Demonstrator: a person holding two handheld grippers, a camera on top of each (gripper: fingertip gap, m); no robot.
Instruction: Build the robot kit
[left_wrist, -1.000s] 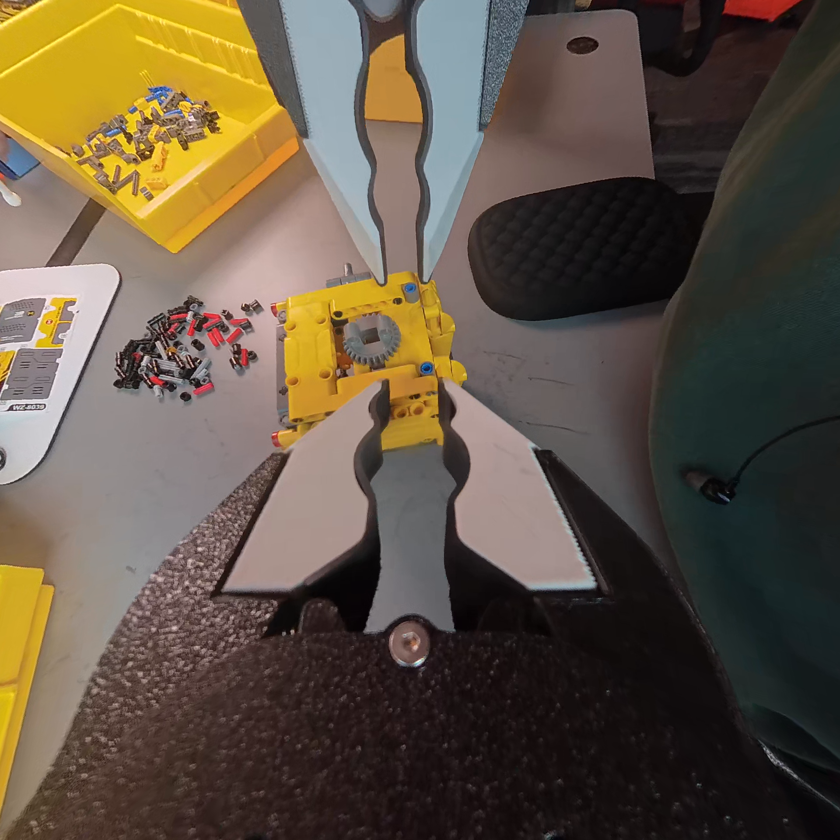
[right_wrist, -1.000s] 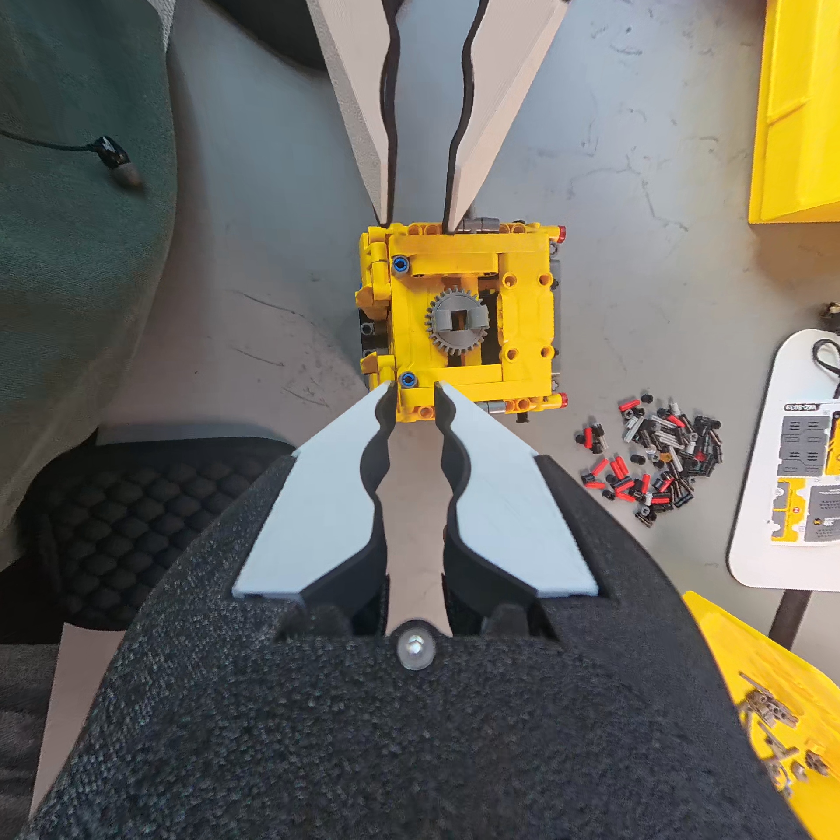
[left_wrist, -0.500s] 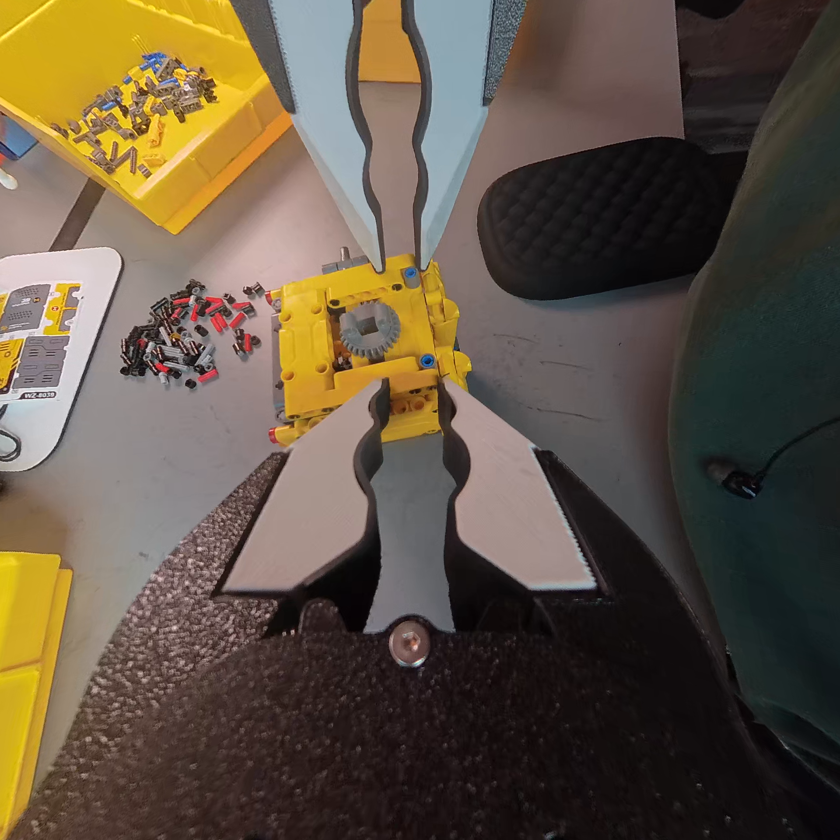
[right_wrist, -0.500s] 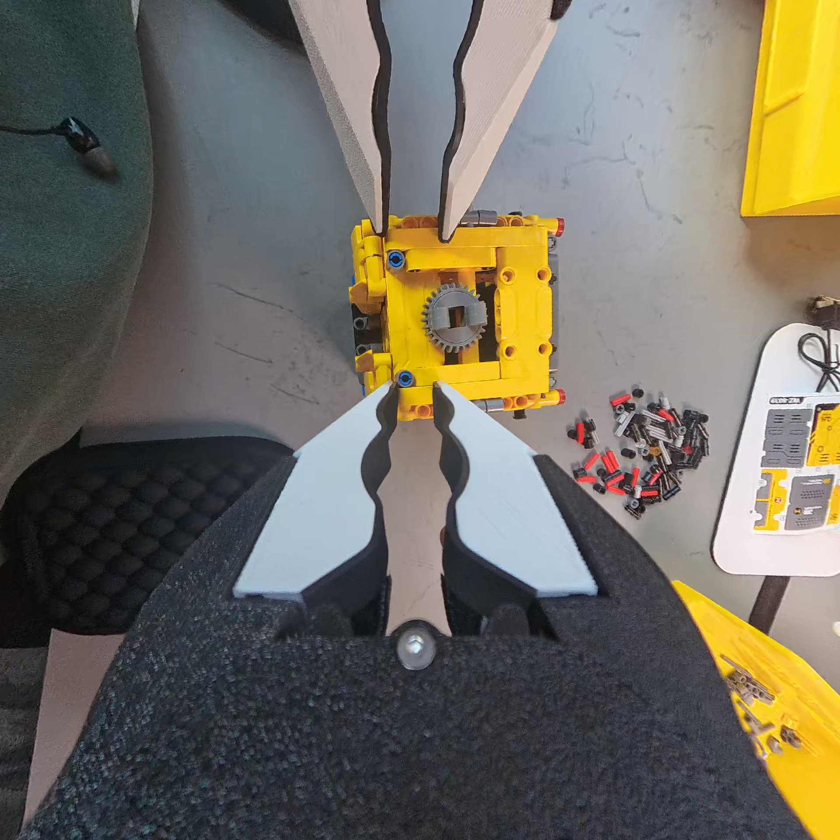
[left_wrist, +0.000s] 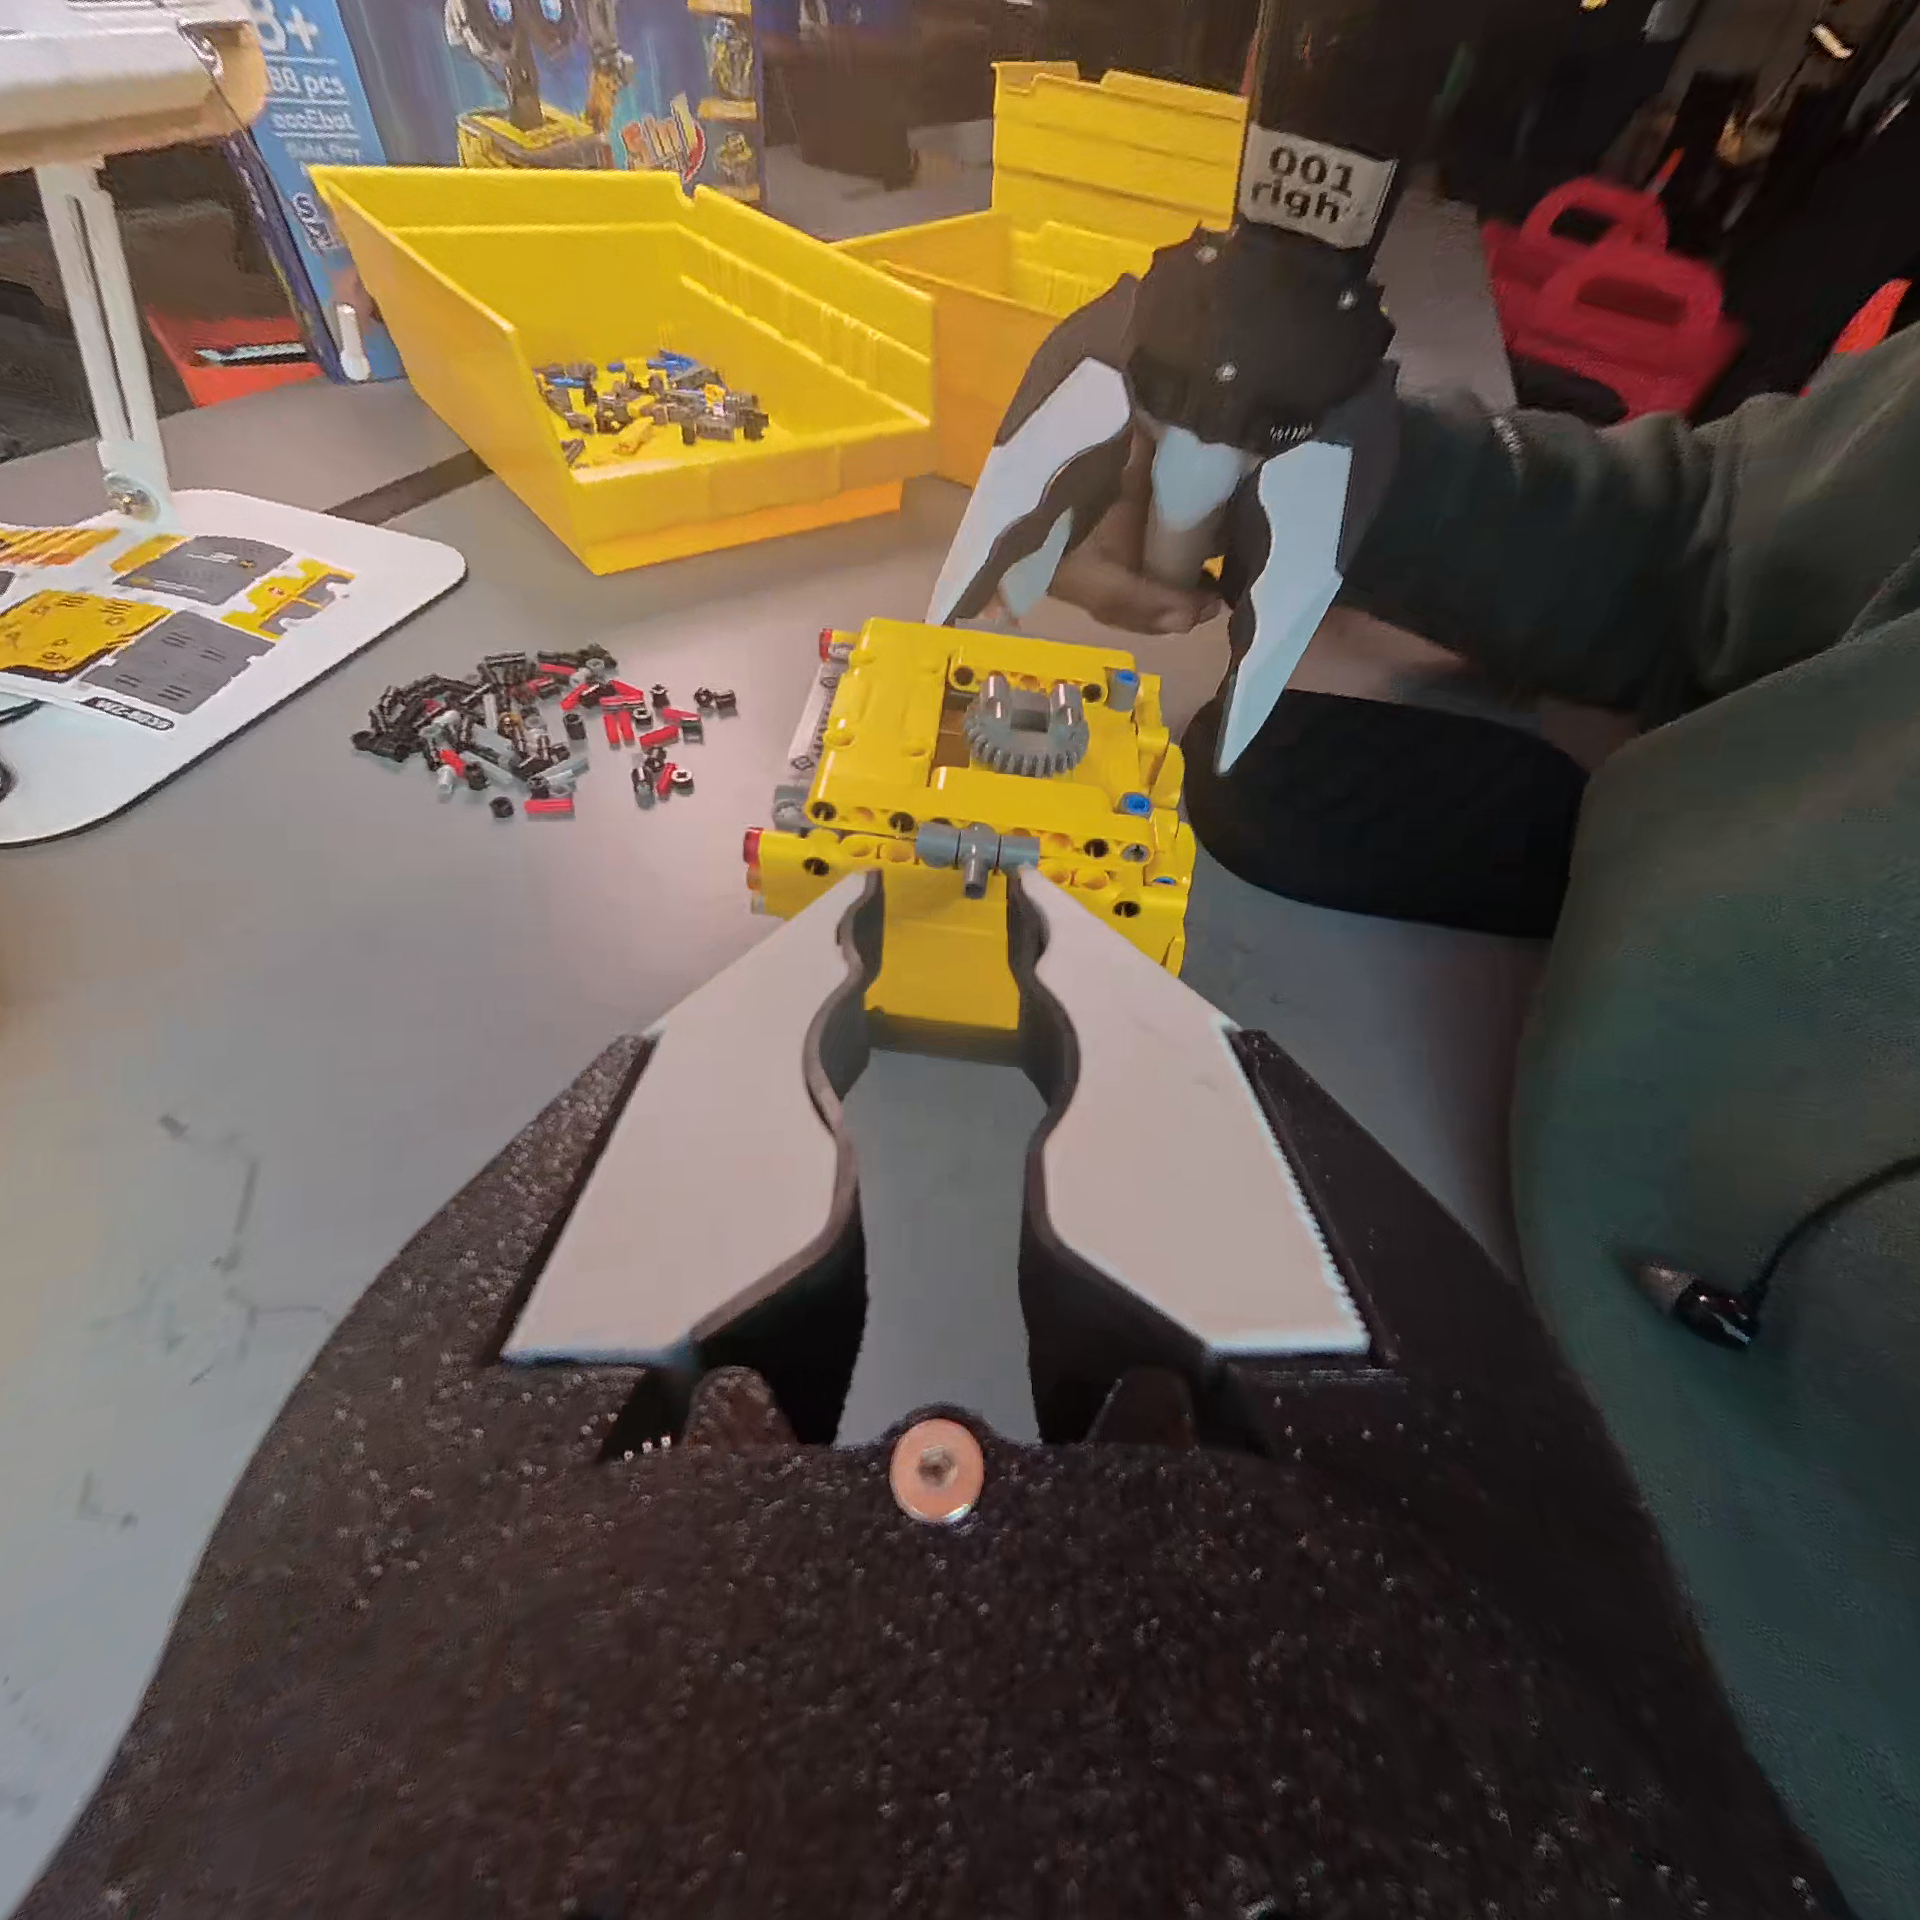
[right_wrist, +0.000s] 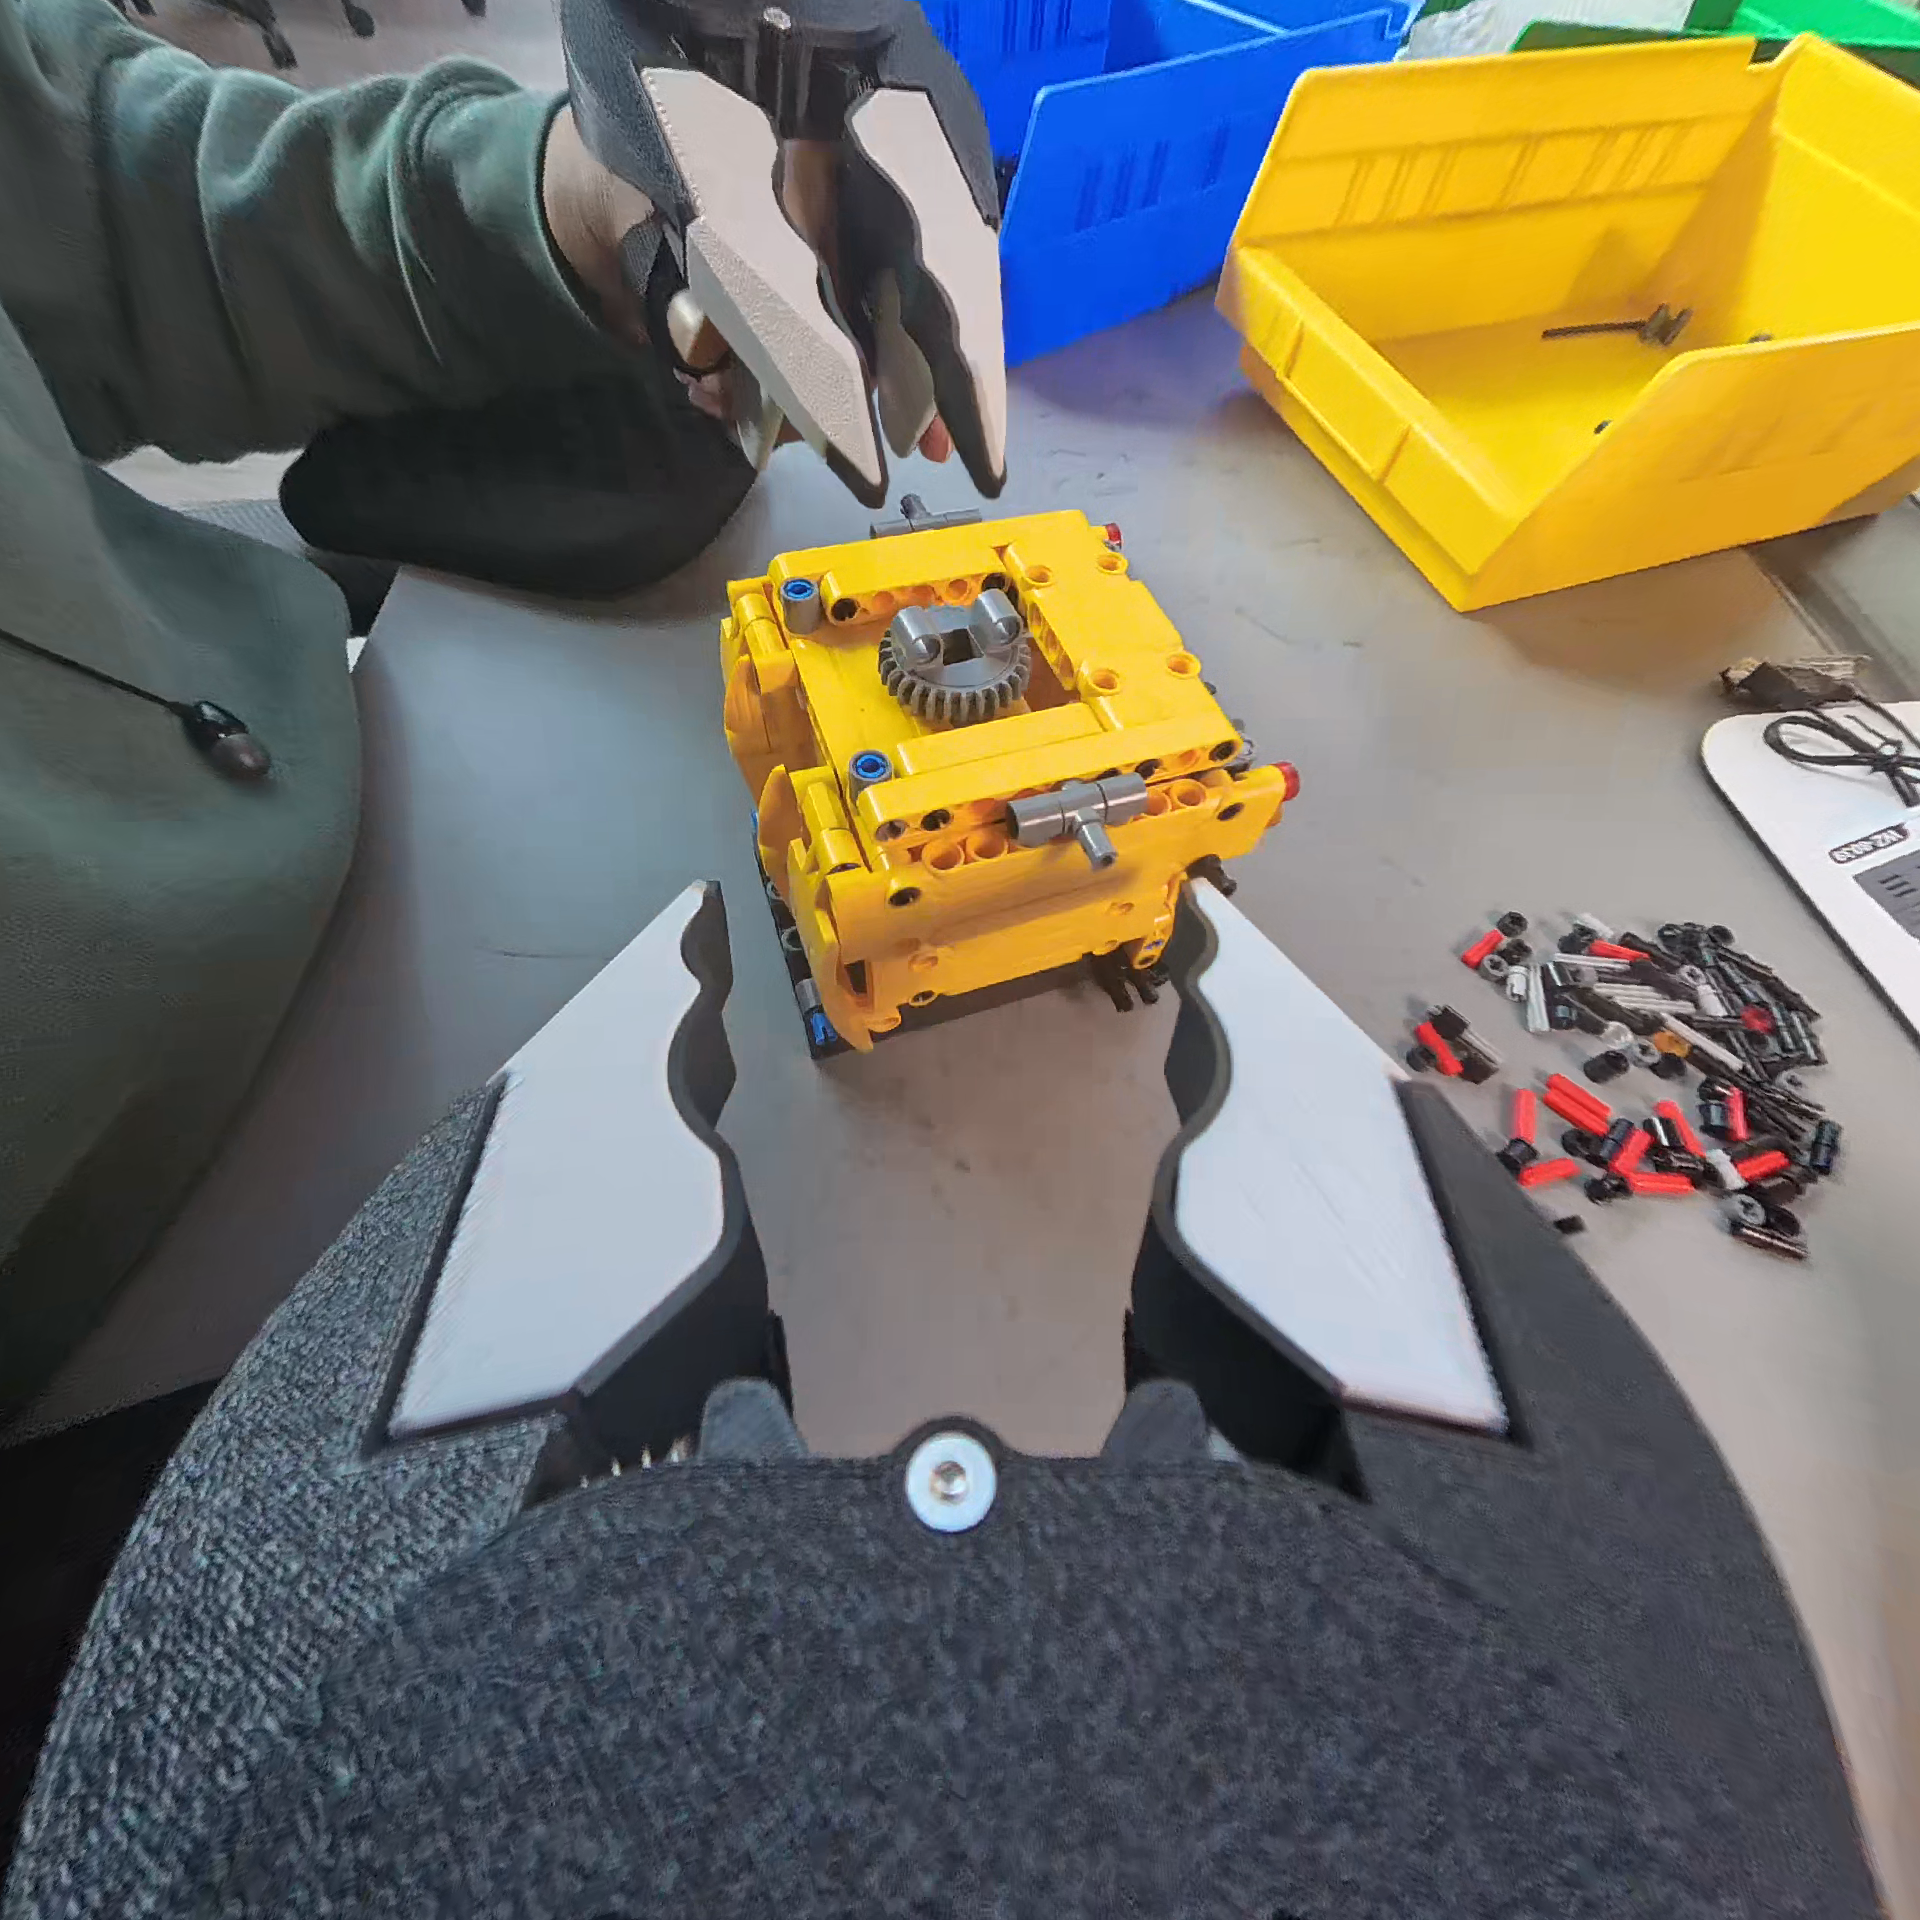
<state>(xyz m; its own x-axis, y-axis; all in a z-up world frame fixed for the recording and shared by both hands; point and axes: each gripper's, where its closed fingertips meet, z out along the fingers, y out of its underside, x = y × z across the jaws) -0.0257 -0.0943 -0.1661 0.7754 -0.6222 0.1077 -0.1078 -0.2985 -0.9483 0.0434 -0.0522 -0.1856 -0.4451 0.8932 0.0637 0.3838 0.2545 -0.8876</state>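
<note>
**Item:** yellow brick model (left_wrist: 977, 748), cube-ish, sitting upright at centre of grey table (left_wrist: 312, 1039). Grey gear (left_wrist: 1023, 727) lying flat in top recess; grey T-connector (left_wrist: 971, 847) sticking out of the upper edge facing the L wrist cam.

**L gripper** (left_wrist: 942, 888): fingers standing a narrow gap apart, tips flanking the T-connector at the model's 6 o'clock (L wrist view). Nothing clamped between them; contact w/ the model can't be told. Gap reading the same as 0.5 s ago.

**R gripper** (right_wrist: 951, 894): fingers now spreading wide, approx. the model's width, tips bracketing its near face; R tip sitting right at the black pins on the lower corner. Holding nothing. Change: 0.5 s ago these fingers were close together at the model's edge, so any hold there is gone and the model is resting on the table alone.

**Surrounds (L wrist view):**
- loose pile of red/black/grey pins (left_wrist: 540, 727), 9 o'clock, near
- printed sheet (left_wrist: 156, 623), 9–10 o'clock, farther out
- yellow bin (left_wrist: 623, 343) w/ small parts, 11 o'clock
- black padded rest (left_wrist: 1382, 810), 3 o'clock, just beside
</note>
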